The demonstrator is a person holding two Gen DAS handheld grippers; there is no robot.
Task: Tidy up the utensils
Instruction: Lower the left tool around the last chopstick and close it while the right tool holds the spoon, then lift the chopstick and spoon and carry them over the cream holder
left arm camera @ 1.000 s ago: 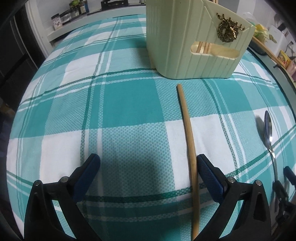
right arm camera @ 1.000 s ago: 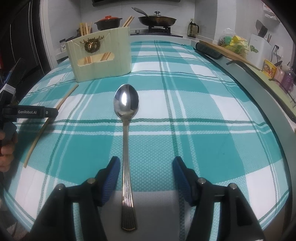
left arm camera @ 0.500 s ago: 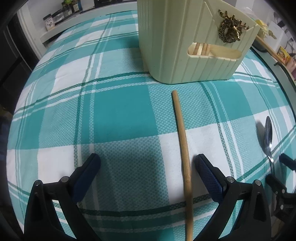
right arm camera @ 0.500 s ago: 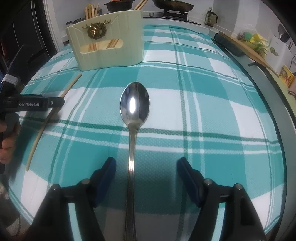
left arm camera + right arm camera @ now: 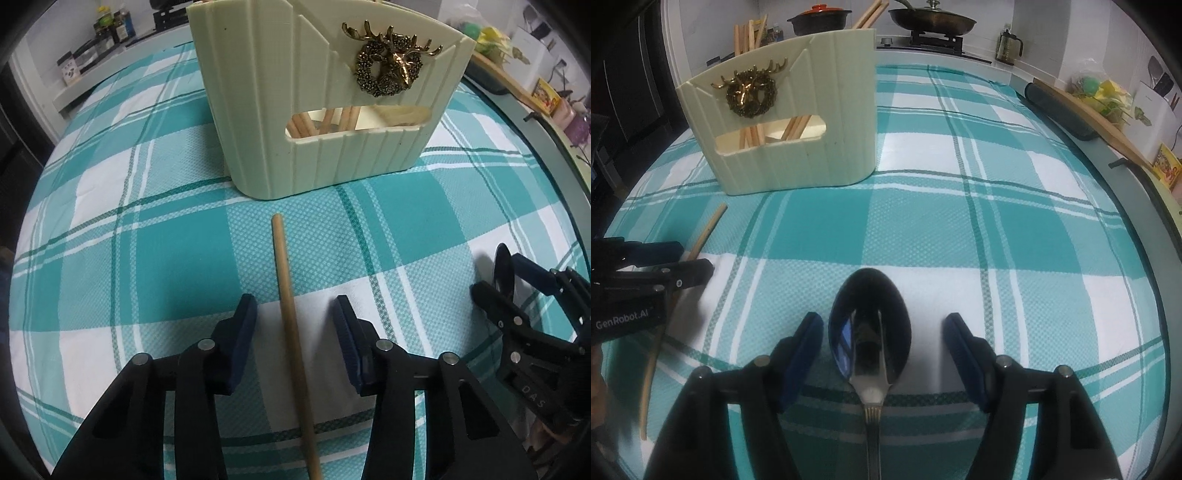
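A wooden chopstick lies on the teal checked tablecloth, pointing at the cream utensil holder. My left gripper is open and low, with one finger on each side of the chopstick. A metal spoon lies bowl-forward on the cloth. My right gripper is open and low, its fingers on either side of the spoon's bowl. The holder carries a brass deer emblem and holds several chopsticks. The chopstick also shows at the left of the right wrist view.
The right gripper sits close at the right of the left wrist view. The left gripper sits at the left of the right wrist view. Pots and a stove stand behind the table. A wooden board lies along the right counter.
Both grippers have moved forward and down. The left jaws have narrowed and now straddle the chopstick. The right fingers now flank the spoon's bowl instead of its handle.
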